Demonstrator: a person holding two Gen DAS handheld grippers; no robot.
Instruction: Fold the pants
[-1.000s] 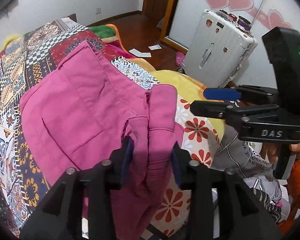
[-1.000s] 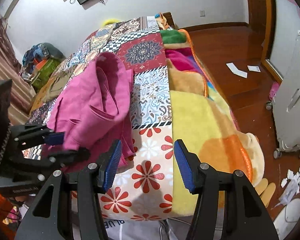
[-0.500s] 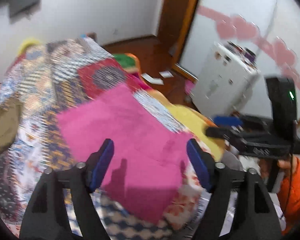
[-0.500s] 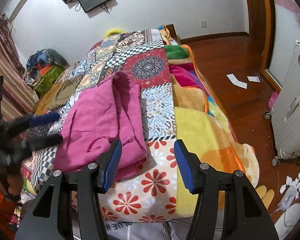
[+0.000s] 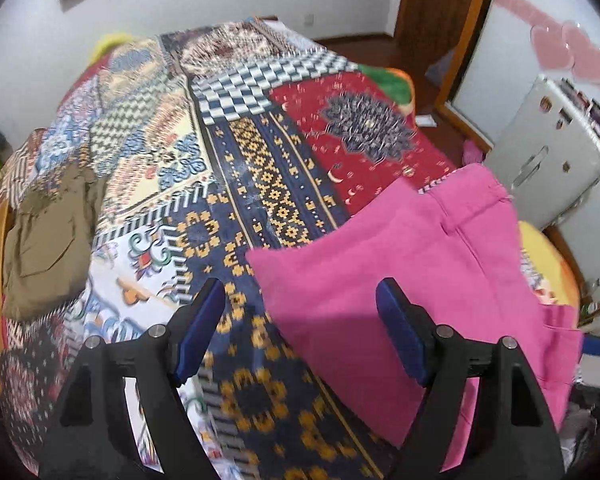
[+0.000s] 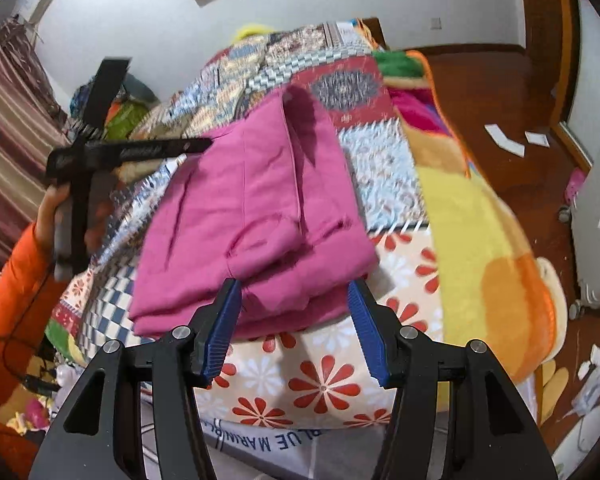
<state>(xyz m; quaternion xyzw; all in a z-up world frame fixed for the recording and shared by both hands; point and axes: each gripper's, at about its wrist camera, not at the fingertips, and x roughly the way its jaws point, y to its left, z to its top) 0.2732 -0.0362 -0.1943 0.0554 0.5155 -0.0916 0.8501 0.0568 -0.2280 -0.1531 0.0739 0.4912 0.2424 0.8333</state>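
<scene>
The pink pants (image 6: 256, 216) are seen lying folded into a thick rectangle on the patchwork bedspread (image 5: 260, 168), near the foot end of the bed. In the right wrist view they fill the middle of the frame, with a pocket flap and a hem edge turned up on the top layer. In the left wrist view the same pants (image 5: 412, 280) are found at the lower right, their waistband pointing toward the upper right.

The left gripper (image 5: 300, 328) is held with its jaws wide apart, having just been opening, and nothing is gripped between them; the near left corner of the pants is seen between and beyond the blue pads (image 5: 396, 336), which do not press on the cloth. In the right wrist view this gripper (image 6: 196, 145) is seen blurred at the upper left, carried by a hand (image 6: 56, 216) in an orange sleeve (image 6: 12, 300).

The right gripper (image 6: 294, 330) is held with its jaws partly apart at the near edge of the pants, and no cloth is clamped.

A folded olive garment (image 5: 48, 236) lies at the left of the left wrist view, well apart from the pants. A white suitcase (image 5: 548, 152) stands on the wooden floor (image 6: 496, 92) at the upper right, and a yellow and orange blanket (image 6: 480, 248) is draped over the bed's right side.
</scene>
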